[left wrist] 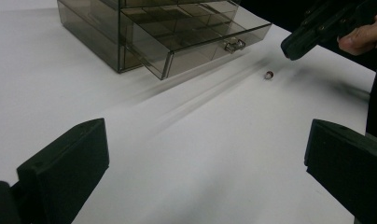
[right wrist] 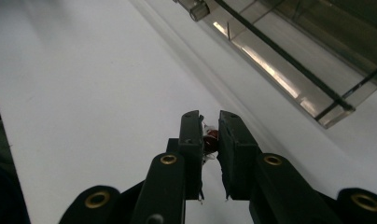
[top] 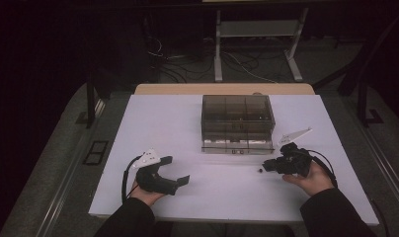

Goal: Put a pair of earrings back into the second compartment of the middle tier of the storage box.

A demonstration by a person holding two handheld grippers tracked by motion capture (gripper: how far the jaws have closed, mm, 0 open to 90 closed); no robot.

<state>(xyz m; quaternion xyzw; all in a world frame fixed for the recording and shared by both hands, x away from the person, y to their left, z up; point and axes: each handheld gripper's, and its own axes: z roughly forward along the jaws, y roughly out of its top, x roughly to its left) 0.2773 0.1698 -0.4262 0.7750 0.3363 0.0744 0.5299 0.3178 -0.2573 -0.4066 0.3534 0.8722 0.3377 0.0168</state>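
Note:
A tiny dark red piece (top: 260, 170) lies on the white table (top: 178, 123) in front of a smoky clear drawer box (top: 237, 116). My right gripper (top: 267, 165) points left at the piece with its jaws together. In the left gripper view the red piece (left wrist: 269, 74) rests on the table just off the right gripper's (left wrist: 294, 46) tips, apart from them. The right gripper view looks down its near-closed jaws (right wrist: 210, 116), and the red piece (right wrist: 211, 137) shows in the narrow slit. My left gripper (top: 175, 170) rests at the front left, open and empty (left wrist: 205, 172).
The box's bottom drawer (left wrist: 196, 46) stands pulled out toward me, with a small clear handle (left wrist: 235, 45). Its front edge (right wrist: 289, 60) runs close by the right gripper. Bare table lies between the two hands. Beyond the table are cables and a metal stand (top: 257, 29).

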